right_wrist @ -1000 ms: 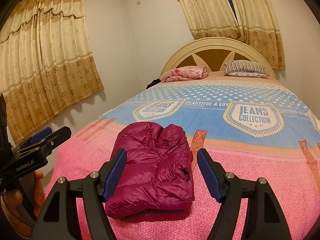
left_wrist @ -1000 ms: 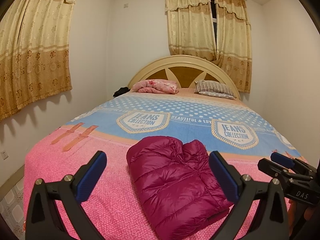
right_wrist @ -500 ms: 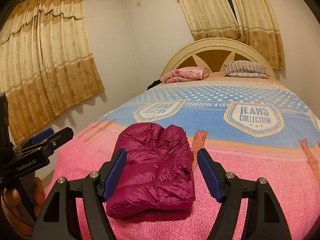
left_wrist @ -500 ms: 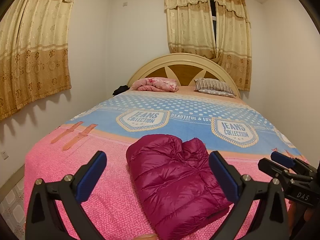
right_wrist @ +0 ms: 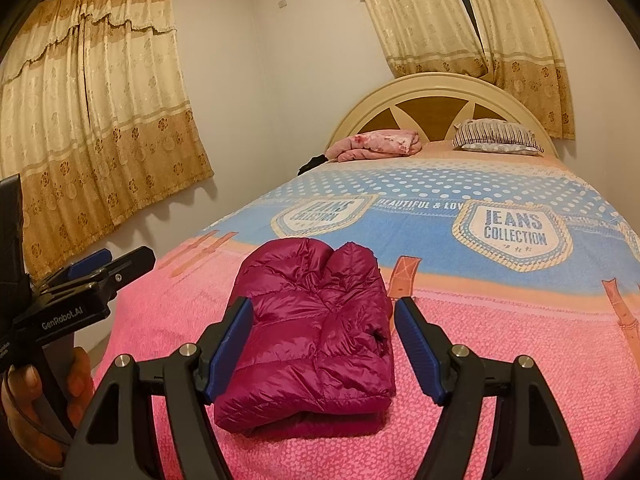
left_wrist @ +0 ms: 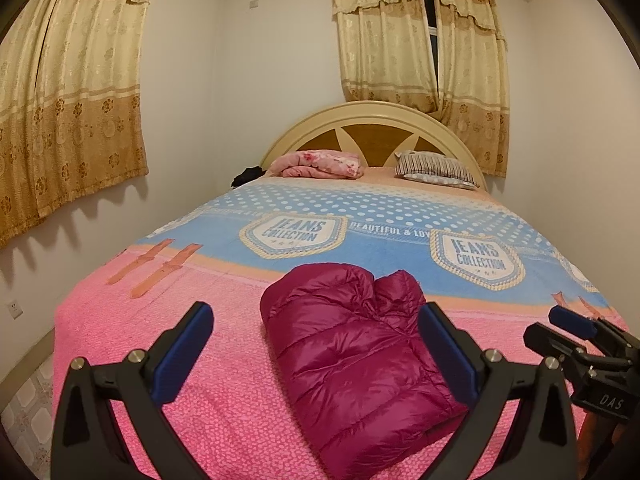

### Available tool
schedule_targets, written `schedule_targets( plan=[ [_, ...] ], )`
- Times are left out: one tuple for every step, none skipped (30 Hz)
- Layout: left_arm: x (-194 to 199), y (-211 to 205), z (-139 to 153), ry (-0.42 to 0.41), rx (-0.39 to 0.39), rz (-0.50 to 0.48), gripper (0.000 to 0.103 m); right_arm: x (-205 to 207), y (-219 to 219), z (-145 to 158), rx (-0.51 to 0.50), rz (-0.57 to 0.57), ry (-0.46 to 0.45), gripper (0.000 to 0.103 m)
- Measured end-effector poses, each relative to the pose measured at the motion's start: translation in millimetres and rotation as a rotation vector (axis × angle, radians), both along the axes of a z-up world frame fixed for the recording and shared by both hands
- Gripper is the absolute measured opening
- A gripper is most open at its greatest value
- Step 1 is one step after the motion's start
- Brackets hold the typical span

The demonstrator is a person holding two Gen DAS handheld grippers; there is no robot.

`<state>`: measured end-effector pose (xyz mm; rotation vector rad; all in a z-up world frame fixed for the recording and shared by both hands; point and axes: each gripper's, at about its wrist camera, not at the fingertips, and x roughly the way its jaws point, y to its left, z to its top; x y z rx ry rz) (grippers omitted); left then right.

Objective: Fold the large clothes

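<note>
Folded jacket (left_wrist: 360, 356) lying on the bed (left_wrist: 160, 340), left tongs (left_wrist: 316, 344) and right tongs (right_wrist: 324, 340) spread wide, empty, held above it

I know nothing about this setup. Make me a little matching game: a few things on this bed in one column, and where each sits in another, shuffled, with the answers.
Things:
1. folded magenta puffer jacket
2. rolled pink floral blanket
3. striped grey pillow
4. black cloth bundle

Places:
A. by the headboard, on the right
B. at the far left corner, by the wall
C. on the pink near end of the bedspread
D. by the headboard, on the left

Pairs: 1-C, 2-D, 3-A, 4-B
</note>
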<state>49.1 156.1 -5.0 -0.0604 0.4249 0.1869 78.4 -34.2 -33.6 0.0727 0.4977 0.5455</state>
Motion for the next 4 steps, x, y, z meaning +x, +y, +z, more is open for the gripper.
schedule_targets(
  plan=[
    [0.1, -0.7, -0.3, 0.0, 0.007, 0.002, 0.103, 0.0, -0.3, -0.5, 0.0, 0.0, 0.001, 0.073],
    [0.3, -0.6, -0.6, 0.001, 0.005, 0.003, 0.103, -0.1, -0.5, -0.9, 0.0, -0.001, 0.002, 0.073],
    [0.9, -0.5, -0.9, 0.002, -0.001, -0.003, 0.103, 0.0, -0.6, -1.6, 0.0, -0.002, 0.003, 0.073],
    [1.5, -0.5, -1.2, 0.003, -0.007, -0.01, 0.103, -0.8, -0.9, -2.2, 0.0, -0.002, 0.005, 0.073]
  ],
)
